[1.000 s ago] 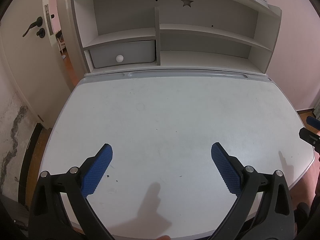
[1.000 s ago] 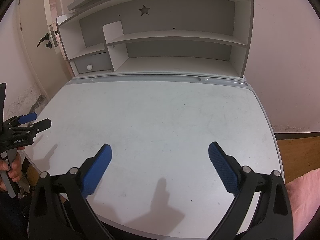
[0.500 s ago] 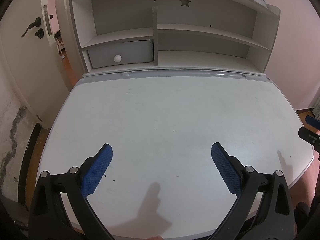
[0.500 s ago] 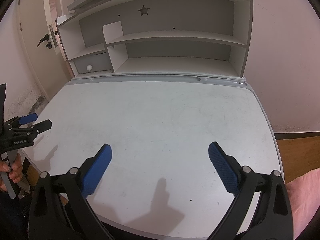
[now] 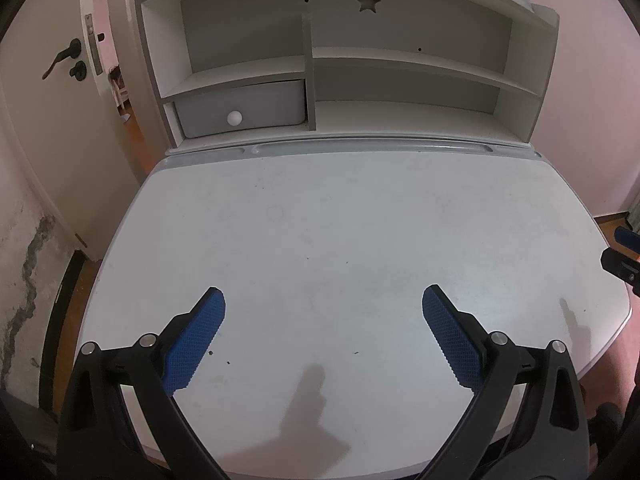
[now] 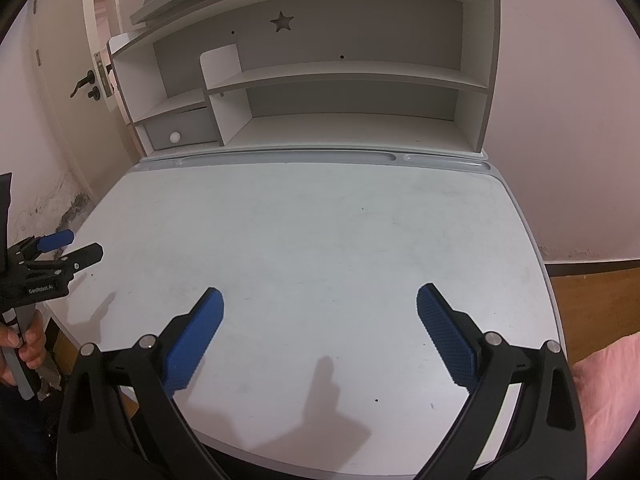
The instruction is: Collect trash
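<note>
In the left wrist view the right gripper is cut by the right edge, and the dark specks on the desk are too small to tell.

"GenRobot.AI" — on left claw

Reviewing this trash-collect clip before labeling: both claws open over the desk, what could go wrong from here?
1. No trash shows on the desk beyond tiny dark specks; the wide-open left claw probably can't pinch those.
2. The right claw is also open and holds nothing, so a close here would likely be an empty grasp.
3. In the right wrist view the left claw sits at the desk's left edge; a downward move may clip it.
</note>
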A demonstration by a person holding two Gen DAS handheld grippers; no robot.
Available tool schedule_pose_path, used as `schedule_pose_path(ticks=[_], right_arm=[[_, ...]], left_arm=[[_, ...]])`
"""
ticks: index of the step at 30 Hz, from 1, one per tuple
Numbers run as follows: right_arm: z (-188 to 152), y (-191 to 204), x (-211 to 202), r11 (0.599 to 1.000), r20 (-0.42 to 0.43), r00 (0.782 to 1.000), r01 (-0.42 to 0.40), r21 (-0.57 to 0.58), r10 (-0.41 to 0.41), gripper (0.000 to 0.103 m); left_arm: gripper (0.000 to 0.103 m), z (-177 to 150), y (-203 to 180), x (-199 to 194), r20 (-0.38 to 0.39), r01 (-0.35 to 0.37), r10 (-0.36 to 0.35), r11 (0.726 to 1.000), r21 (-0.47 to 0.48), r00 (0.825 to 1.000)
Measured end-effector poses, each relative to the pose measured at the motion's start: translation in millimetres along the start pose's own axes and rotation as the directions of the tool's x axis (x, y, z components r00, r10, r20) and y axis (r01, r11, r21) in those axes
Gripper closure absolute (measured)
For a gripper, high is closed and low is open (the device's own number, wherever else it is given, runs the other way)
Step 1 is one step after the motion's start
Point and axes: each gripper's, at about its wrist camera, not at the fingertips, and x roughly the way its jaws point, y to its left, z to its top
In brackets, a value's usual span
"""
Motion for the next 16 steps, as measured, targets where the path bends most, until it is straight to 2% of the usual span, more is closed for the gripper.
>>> schedule_pose_path(ticks=[16], right_arm=[[2.6,-2.6,3.2,1.0,-0.003,1.0,-0.003,0.014,0.003,0.009]], left_arm=[[0.007,4.8,-1.0,2.5,-0.002,0.009,-0.009,1.0,-0.006,1.0]])
